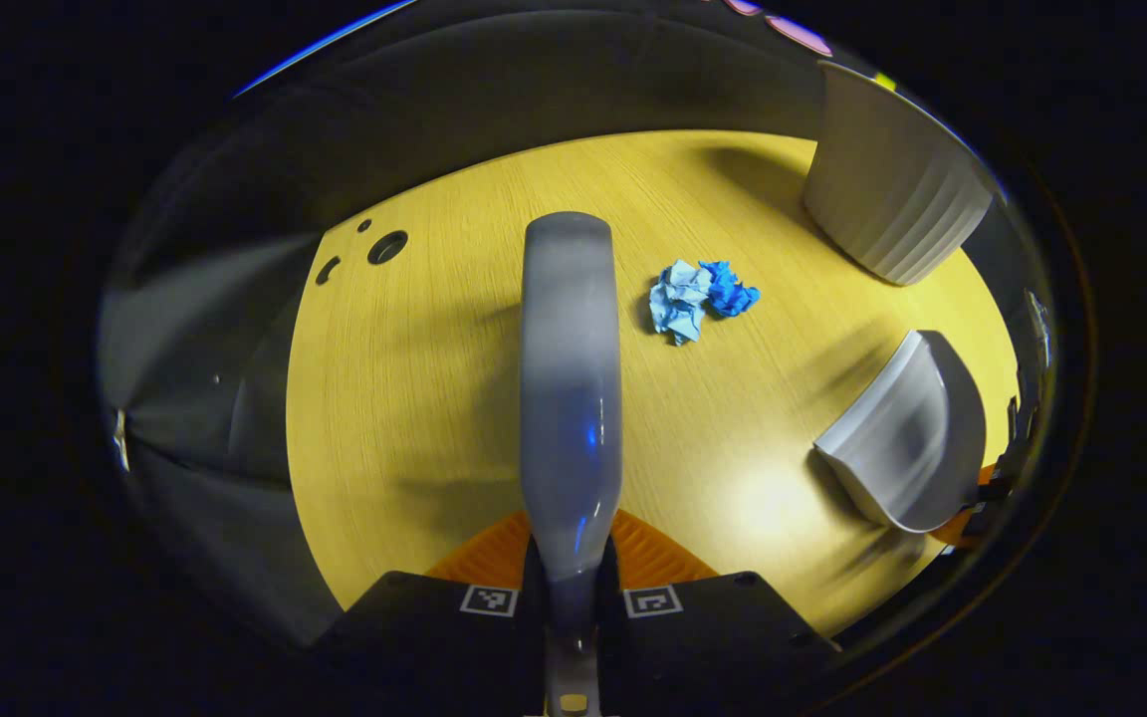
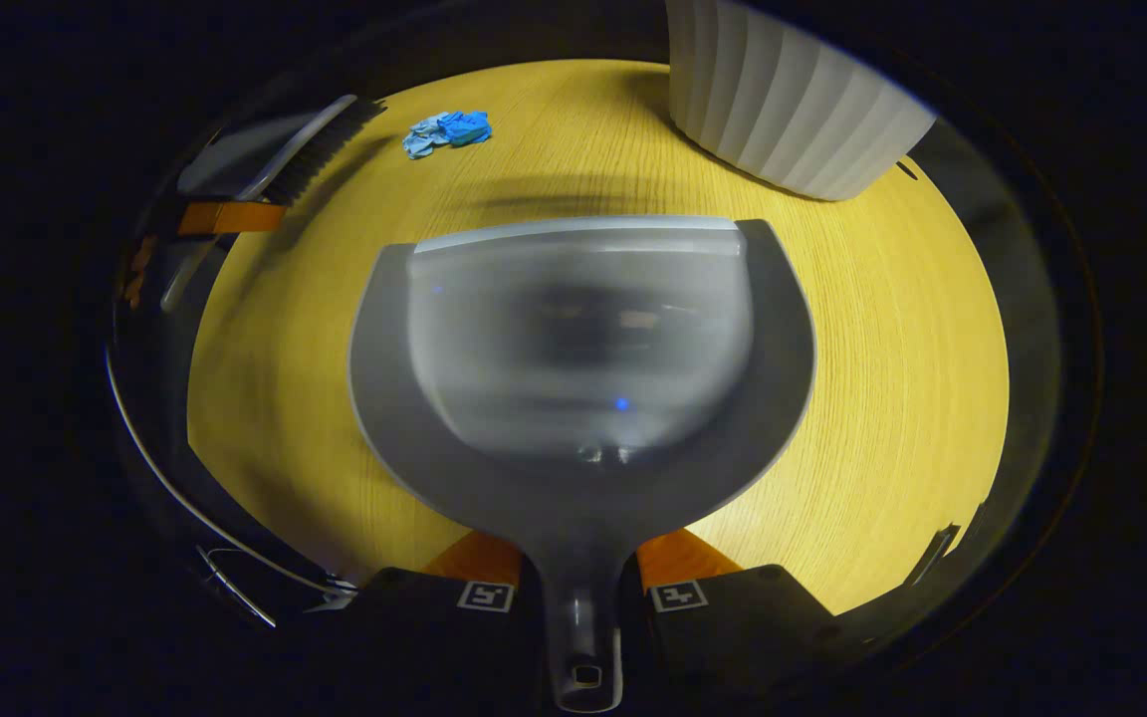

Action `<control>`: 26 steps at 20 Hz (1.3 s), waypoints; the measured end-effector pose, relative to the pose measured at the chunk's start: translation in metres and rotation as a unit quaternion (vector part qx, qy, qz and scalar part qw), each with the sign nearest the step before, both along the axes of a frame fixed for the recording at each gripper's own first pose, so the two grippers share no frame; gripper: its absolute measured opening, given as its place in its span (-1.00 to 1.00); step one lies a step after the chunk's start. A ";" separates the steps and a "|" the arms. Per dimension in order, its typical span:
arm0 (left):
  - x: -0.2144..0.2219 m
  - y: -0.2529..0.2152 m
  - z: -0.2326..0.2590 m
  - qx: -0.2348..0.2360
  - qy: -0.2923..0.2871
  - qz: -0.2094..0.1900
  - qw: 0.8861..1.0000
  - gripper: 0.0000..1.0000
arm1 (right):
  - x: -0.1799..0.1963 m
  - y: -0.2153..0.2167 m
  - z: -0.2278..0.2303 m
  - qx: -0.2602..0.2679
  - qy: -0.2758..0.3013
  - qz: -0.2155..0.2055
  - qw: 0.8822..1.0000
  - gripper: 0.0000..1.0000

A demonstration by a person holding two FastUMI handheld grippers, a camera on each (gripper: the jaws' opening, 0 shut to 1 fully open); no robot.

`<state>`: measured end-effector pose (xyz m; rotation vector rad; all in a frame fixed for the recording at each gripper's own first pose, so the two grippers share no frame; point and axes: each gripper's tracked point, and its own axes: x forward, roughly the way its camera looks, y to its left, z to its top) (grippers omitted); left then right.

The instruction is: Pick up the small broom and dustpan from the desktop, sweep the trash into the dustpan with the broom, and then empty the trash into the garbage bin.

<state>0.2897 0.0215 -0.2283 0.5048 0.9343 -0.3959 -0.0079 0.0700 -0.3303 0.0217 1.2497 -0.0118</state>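
Observation:
My left gripper (image 1: 573, 563) is shut on the handle of the small grey broom (image 1: 570, 378), which points away from me above the yellow desktop (image 1: 414, 398). The trash, a crumpled blue paper wad (image 1: 698, 297), lies just right of the broom's far end. My right gripper (image 2: 578, 568) is shut on the handle of the grey dustpan (image 2: 583, 349), held low over the desk with its mouth facing away. In the right gripper view the broom (image 2: 310, 149) with dark bristles hangs at the upper left, near the paper wad (image 2: 449, 131). The dustpan (image 1: 907, 438) also appears at the right of the left gripper view.
A white ribbed garbage bin (image 1: 892, 189) stands on the desk's far right; in the right gripper view the bin (image 2: 793, 100) is straight ahead beyond the dustpan. Cable holes (image 1: 386, 247) pierce the desk's far left corner. Dark booth walls surround the desk edges.

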 end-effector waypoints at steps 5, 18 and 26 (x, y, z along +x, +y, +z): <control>0.027 -0.009 -0.008 0.035 0.003 -0.022 0.999 -0.54 | -0.011 -0.024 0.005 -0.007 0.009 0.018 1.000 -0.31; 0.065 -0.079 -0.024 0.142 0.031 -0.220 0.965 -0.51 | -0.013 -0.054 0.018 -0.025 -0.009 0.106 0.994 -0.31; -0.018 -0.122 -0.048 0.120 0.055 -0.335 0.933 -0.47 | -0.018 -0.066 0.011 -0.035 -0.013 0.150 0.988 -0.31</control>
